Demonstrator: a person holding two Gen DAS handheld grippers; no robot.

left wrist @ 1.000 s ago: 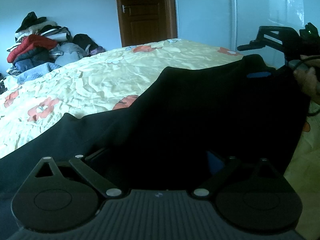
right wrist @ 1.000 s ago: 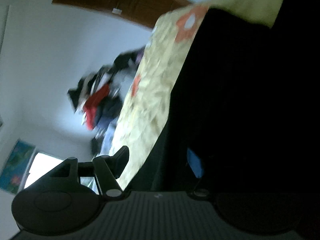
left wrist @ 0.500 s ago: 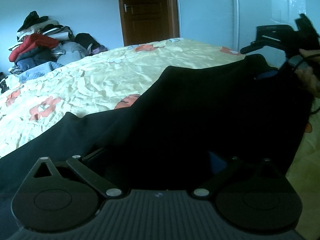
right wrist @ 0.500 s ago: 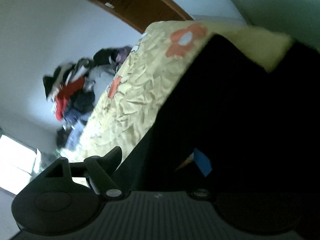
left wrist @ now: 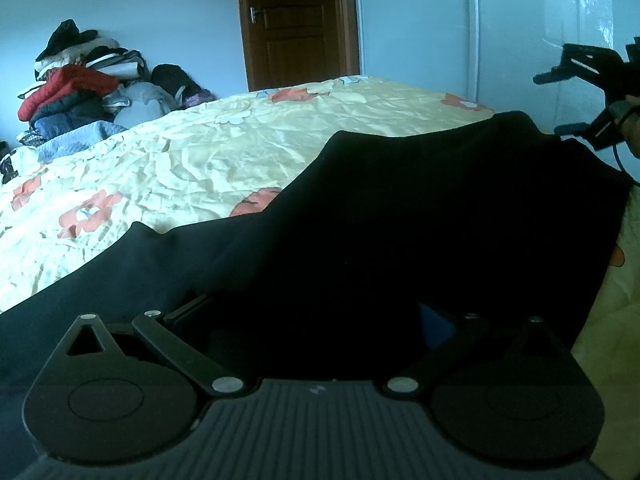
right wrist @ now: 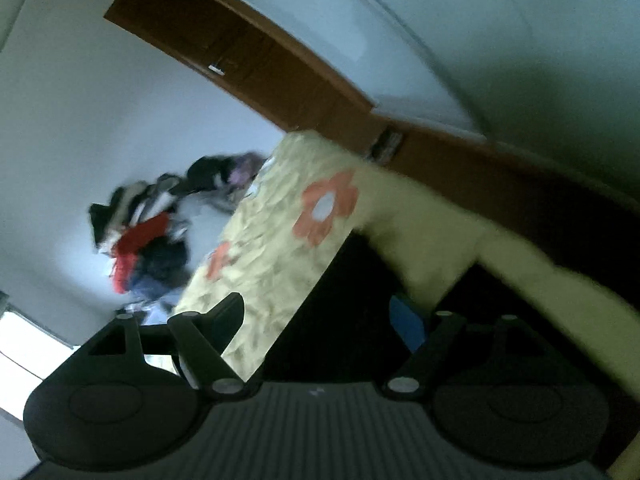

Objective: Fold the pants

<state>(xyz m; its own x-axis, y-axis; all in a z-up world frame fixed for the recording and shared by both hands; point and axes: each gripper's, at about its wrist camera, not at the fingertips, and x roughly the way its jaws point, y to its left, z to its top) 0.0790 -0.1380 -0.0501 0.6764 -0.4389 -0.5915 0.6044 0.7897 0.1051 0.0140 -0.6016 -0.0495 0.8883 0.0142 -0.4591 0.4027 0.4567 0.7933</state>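
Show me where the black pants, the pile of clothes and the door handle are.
black pants (left wrist: 420, 216), left wrist view, middle of the fabric
pile of clothes (left wrist: 76, 88), left wrist view, red garment
door handle (left wrist: 253, 14), left wrist view, lever

I see a crumpled yellow bedsheet with orange flowers (left wrist: 192, 164) at nine o'clock, a heap of mixed clothes (left wrist: 80, 92) at ten, and a brown wooden panelled door (left wrist: 296, 20) at twelve.

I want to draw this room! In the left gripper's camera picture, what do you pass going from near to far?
Black pants → crumpled yellow bedsheet with orange flowers → messy heap of clothes → brown wooden door.
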